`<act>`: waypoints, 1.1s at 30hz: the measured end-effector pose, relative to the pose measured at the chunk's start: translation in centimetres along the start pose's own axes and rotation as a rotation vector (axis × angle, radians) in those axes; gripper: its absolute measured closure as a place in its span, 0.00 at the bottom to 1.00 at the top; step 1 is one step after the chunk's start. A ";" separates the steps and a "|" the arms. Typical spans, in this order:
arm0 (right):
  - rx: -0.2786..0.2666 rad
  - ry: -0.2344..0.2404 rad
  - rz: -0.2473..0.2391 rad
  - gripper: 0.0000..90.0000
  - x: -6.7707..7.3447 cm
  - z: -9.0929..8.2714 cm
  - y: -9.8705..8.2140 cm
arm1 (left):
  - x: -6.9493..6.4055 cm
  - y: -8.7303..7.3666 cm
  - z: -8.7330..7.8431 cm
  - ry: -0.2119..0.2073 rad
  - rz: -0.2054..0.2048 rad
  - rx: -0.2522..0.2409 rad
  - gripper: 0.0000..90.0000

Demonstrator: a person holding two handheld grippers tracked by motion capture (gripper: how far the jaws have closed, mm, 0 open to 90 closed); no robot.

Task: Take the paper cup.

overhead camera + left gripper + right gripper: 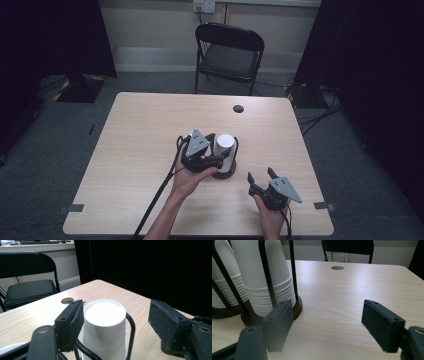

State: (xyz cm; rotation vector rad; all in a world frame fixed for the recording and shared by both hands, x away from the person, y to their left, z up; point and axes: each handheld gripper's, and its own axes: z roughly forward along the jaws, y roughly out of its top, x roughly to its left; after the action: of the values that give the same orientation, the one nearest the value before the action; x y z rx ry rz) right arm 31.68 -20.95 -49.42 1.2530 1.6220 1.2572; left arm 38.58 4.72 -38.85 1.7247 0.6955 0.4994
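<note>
A stack of white paper cups (226, 146) stands upside down in a black wire holder on a dark round base (223, 174), near the middle of the table. My left gripper (214, 148) is open at the top of the stack. In the left gripper view its jaws flank the top cup (104, 315): the left pad (72, 322) is right against the cup, the right pad (166, 322) stands apart. My right gripper (261, 175) is open and empty near the front right of the table. The right gripper view shows that stack (265, 277) and a second stack (223, 282) to its left.
The wooden table (150, 130) has a round cable hole (238, 108) at its far side. A black folding chair (229, 50) stands behind the table. Dark curtains hang left and right, and cables lie on the floor at the right.
</note>
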 end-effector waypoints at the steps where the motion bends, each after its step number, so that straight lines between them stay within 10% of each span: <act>1: 0.001 0.001 -0.001 0.27 0.0 0.0 0.0 | 0.1 0.0 0.2 0.002 0.001 0.003 0.32; 33: 0.004 0.014 -0.002 0.28 0.0 0.0 0.0 | 0.4 0.0 4.1 0.029 0.060 0.111 0.33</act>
State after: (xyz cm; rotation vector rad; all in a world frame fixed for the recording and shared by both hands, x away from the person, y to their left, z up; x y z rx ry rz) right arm 31.64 -20.93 -49.41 1.2467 1.6366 1.2647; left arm 41.59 2.08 -39.88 1.8499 0.7052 0.5371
